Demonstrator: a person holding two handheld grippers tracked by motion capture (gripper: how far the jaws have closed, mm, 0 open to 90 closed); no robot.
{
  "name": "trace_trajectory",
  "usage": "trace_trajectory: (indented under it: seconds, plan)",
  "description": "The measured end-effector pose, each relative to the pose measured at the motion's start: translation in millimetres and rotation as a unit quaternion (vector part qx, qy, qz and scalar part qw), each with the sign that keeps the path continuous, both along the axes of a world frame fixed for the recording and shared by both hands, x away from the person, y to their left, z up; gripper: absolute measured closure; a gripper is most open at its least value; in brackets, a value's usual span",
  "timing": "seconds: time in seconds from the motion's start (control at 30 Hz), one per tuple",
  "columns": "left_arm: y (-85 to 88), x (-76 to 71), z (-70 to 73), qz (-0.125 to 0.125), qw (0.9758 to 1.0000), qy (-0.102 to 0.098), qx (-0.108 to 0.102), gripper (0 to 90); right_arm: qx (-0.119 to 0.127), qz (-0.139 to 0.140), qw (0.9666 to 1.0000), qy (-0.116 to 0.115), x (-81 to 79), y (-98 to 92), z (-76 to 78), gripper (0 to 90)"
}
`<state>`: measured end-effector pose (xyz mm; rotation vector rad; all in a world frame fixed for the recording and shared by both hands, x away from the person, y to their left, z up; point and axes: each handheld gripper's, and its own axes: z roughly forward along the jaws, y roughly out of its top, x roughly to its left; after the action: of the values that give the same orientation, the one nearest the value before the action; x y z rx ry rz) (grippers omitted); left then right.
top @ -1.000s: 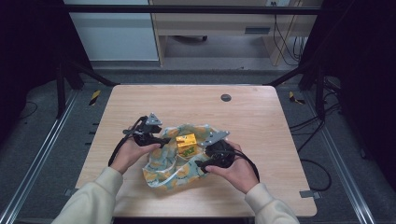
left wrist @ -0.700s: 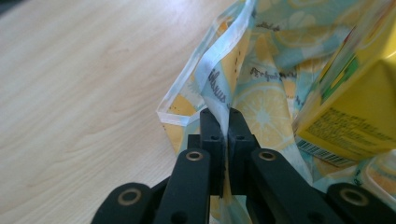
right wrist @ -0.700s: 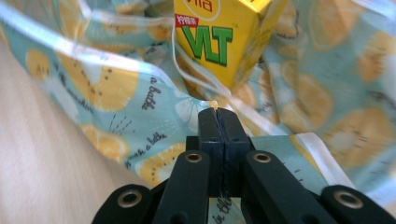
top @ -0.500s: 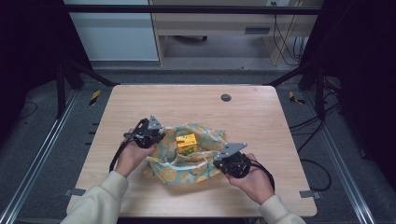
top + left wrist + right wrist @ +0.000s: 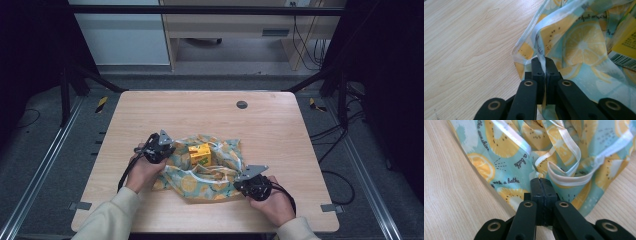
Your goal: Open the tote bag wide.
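Both hands have dropped lower and apart; the left gripper (image 5: 545, 65) and right gripper (image 5: 541, 185) have just clamped shut on edges of the lemon-print bag (image 5: 207, 172), lying on the bench (image 5: 280, 130) around a yellow carton (image 5: 200, 154), probably ready for spreading open.

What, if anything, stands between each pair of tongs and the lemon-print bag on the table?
Nothing does. The left tongs are shut on the edge of the lemon-print bag, and the right tongs are shut on its fabric near the white handle. The yellow carton sits apart inside the bag.
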<state>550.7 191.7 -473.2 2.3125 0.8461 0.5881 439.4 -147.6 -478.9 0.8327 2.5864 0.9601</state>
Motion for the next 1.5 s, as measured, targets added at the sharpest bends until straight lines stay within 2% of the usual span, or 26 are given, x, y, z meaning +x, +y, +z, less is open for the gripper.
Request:
trace_trajectory:
  seconds: [0.1,0.43,0.93,1.23,1.33,1.37,1.4,1.43,1.5]
  plan:
    - [3.6,0.5,-3.9,0.005,1.0,0.001,-0.006,88.8,-0.005,-0.004,1.0,0.003,-0.6,-3.5,-0.2,90.0]
    - [7.3,0.1,-7.4,0.005,0.9999,0.005,-0.007,88.9,-0.002,-0.006,0.9997,0.022,-2.2,-8.4,-4.5,90.0]
    - [12.2,2.4,-9.8,0.004,0.9998,0.017,-0.001,89.1,-0.002,-0.003,0.9992,0.04,-4.0,-7.6,-7.5,90.0]
    - [13.9,2.3,-11.8,0.003,0.9998,0.021,0.004,88.8,-0.002,-0.002,0.9992,0.04,-3.7,-8.0,-8.5,90.0]
    - [15.3,2.5,-12.0,0.009,0.9996,0.027,-0.004,84.6,0.001,-0.005,0.9992,0.04,-3.6,-8.5,-8.7,90.0]
    - [18.0,1.7,-9.7,0.016,0.9991,0.031,-0.024,81.1,0.013,-0.003,0.9992,0.038,-3.1,-9.6,-9.5,85.2]
    - [18.0,1.7,-9.7,0.016,0.9991,0.031,-0.024,76.6,0.013,-0.003,0.9992,0.038,-3.1,-9.6,-9.5,85.2]
    - [18.3,0.4,-7.9,0.019,0.9993,0.023,-0.021,76.6,0.018,-0.004,0.9993,0.034,-3.3,-9.7,-9.4,79.4]
    - [19.4,-2.9,-2.3,0.022,0.9997,0.003,-0.012,65.9,0.026,-0.01,0.9993,0.023,-4.6,-8.9,-7.2,64.0]
